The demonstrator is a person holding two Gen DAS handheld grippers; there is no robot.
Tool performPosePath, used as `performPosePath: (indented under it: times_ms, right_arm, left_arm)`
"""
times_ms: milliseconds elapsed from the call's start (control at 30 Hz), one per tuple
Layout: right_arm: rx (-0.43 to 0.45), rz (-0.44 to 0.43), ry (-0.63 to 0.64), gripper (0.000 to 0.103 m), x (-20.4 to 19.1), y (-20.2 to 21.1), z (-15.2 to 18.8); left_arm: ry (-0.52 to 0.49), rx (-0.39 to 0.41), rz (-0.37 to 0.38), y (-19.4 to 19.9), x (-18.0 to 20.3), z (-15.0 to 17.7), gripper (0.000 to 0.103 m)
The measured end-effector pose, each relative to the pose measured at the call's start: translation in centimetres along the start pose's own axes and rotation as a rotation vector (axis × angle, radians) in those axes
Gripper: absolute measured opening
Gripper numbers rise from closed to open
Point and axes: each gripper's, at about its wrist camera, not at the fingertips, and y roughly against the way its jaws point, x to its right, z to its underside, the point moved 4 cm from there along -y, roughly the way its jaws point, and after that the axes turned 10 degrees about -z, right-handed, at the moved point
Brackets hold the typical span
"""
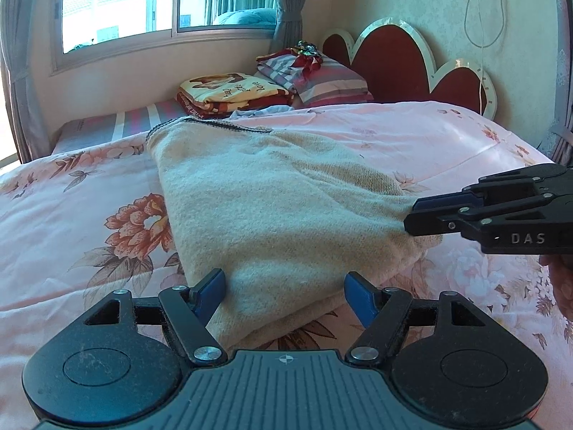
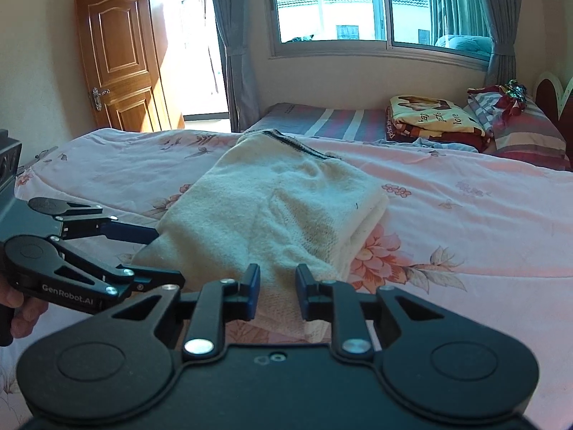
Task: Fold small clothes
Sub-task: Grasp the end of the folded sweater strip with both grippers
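A cream knitted garment [image 1: 268, 208] [image 2: 272, 208] with a dark-trimmed far edge lies folded lengthwise on the pink floral bedspread [image 1: 89, 193]. My left gripper [image 1: 284, 286] stands open and wide, its blue pads [image 1: 211, 288] on either side of the garment's near corner without pressing it. In the right wrist view the left gripper [image 2: 171, 256] comes in from the left, straddling that corner. My right gripper [image 2: 278, 286] is nearly closed, with the garment's other near corner filling the narrow gap between its pads. From the left wrist view the right gripper [image 1: 410, 216] pinches that edge.
A folded yellow-and-red blanket [image 1: 229, 93] and striped pillows [image 1: 329, 82] lie at the bed's far end by a red headboard [image 1: 394, 57]. A wooden door [image 2: 118, 57] stands open at the left. A person's hands [image 2: 21, 315] [image 1: 562, 279] hold the grippers' handles.
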Motion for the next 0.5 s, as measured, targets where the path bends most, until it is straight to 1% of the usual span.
performPosePath:
  times_ms: [67, 167, 200, 267, 300, 333, 367, 433, 500]
  right_arm:
    - [-0.027, 0.005, -0.023, 0.018, 0.4, -0.8, 0.5]
    - [-0.024, 0.001, -0.057, 0.019, 0.4, -0.6, 0.6]
    - [-0.011, -0.005, -0.066, 0.02, 0.4, -0.2, 0.4]
    - [0.035, -0.029, -0.089, 0.03, 0.4, 1.1, -0.2]
    - [0.054, -0.036, -0.111, 0.034, 0.6, 1.6, -0.4]
    - [0.071, -0.026, -0.132, 0.045, 1.0, 2.1, -0.7]
    - [0.078, -0.018, -0.142, 0.048, 1.2, 2.3, -0.9]
    - [0.076, -0.02, -0.159, 0.043, 1.8, 2.1, -1.3]
    - [0.063, -0.01, -0.168, 0.04, 2.1, 1.3, -1.6]
  left_arm:
    - [-0.005, -0.001, -0.002, 0.0, 0.1, 0.1, 0.072]
    - [-0.011, -0.005, -0.008, 0.6, -0.1, -0.2, 0.072]
    - [-0.007, 0.005, -0.01, 1.1, -0.3, -0.3, 0.072]
    - [0.018, 0.045, -0.021, 2.3, -1.4, -0.8, 0.072]
    - [0.033, 0.061, -0.029, 2.7, -2.0, -1.0, 0.078]
    - [0.051, 0.068, -0.036, 2.9, -2.6, -1.2, 0.084]
    - [0.074, 0.075, -0.035, 2.9, -3.2, -1.4, 0.089]
    - [0.105, 0.065, -0.033, 2.3, -3.9, -1.6, 0.089]
    - [0.11, 0.049, -0.034, 1.4, -4.0, -1.9, 0.089]
